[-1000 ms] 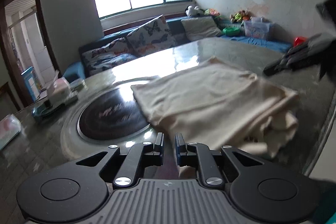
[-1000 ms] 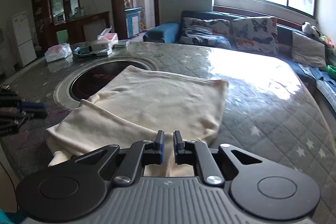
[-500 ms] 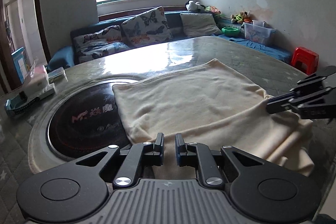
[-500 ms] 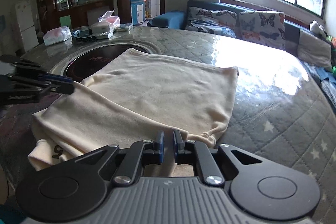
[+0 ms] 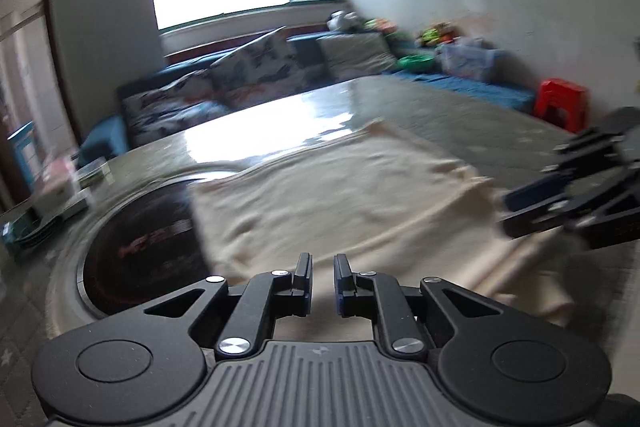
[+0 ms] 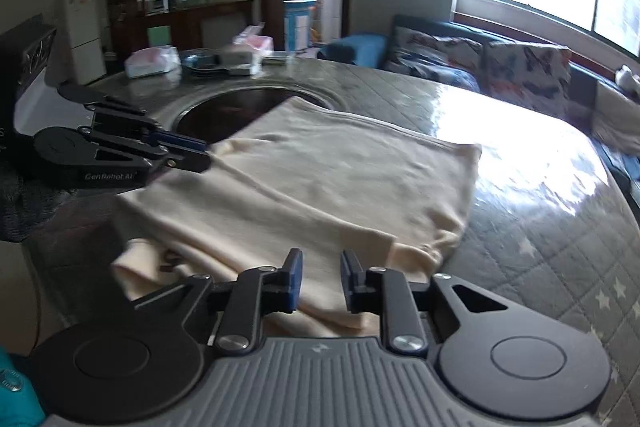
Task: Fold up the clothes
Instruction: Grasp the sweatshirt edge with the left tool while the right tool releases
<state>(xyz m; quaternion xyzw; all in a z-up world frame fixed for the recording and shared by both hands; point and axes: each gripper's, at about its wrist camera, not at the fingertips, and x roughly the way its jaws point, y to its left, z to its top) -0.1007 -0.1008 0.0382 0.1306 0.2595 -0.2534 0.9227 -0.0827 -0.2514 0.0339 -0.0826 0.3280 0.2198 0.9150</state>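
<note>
A cream garment (image 5: 340,187) (image 6: 320,179) lies folded flat on the quilted table (image 6: 540,227), its loose layers bunched at the near edge. My left gripper (image 5: 322,267) hangs low over the cloth's near left part with its jaws close together and nothing seen between them. In the right wrist view the left gripper (image 6: 202,155) has its tips at the cloth's left edge. My right gripper (image 6: 320,263) stands a little open above the near right corner of the cloth. From the left wrist view the right gripper (image 5: 506,211) shows a gap between its fingers.
A round black inset plate (image 5: 140,247) (image 6: 224,111) sits in the table, partly under the cloth. Tissue packs and boxes (image 6: 152,61) stand at the far left of the table. A sofa with cushions (image 5: 256,75) and a red stool (image 5: 562,103) lie beyond.
The right gripper's jaws have parted from shut to a little open. Both grippers have shifted over the cloth's near edge, and the views are blurred by motion. The left jaws are unchanged.
</note>
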